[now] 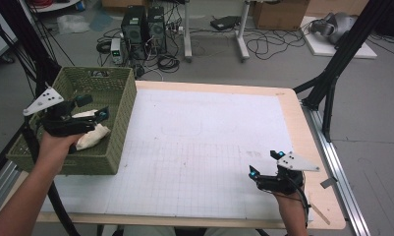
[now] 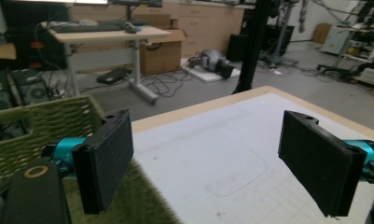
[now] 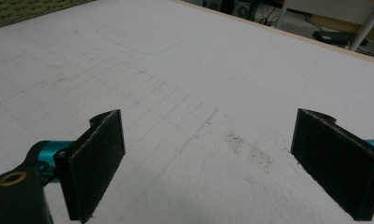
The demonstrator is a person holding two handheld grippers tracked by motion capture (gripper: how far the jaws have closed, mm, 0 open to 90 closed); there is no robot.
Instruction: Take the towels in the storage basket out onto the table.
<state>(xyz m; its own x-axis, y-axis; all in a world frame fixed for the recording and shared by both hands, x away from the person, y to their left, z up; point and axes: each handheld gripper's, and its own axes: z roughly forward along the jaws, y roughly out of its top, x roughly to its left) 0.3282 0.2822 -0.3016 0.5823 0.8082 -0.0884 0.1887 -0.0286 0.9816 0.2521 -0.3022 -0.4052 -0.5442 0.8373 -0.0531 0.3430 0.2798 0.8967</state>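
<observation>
1. The left gripper [image 1: 92, 108] hangs over the green woven basket [image 1: 120, 129], jaws spread wide with nothing between them.
2. A white crumpled cloth [image 1: 92, 136] lies inside the basket, just below and beside that gripper; whether they touch cannot be told.
3. The cloth looks cream-white, soft and bunched.
4. The right gripper [image 1: 266, 163] sits well apart from the basket, near the table's [image 1: 194, 142] far corner, jaws wide and empty.

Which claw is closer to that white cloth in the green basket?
The left. The left claw hangs open over the basket, just above the cloth. The right claw sits far across the table, near its front right corner.
</observation>
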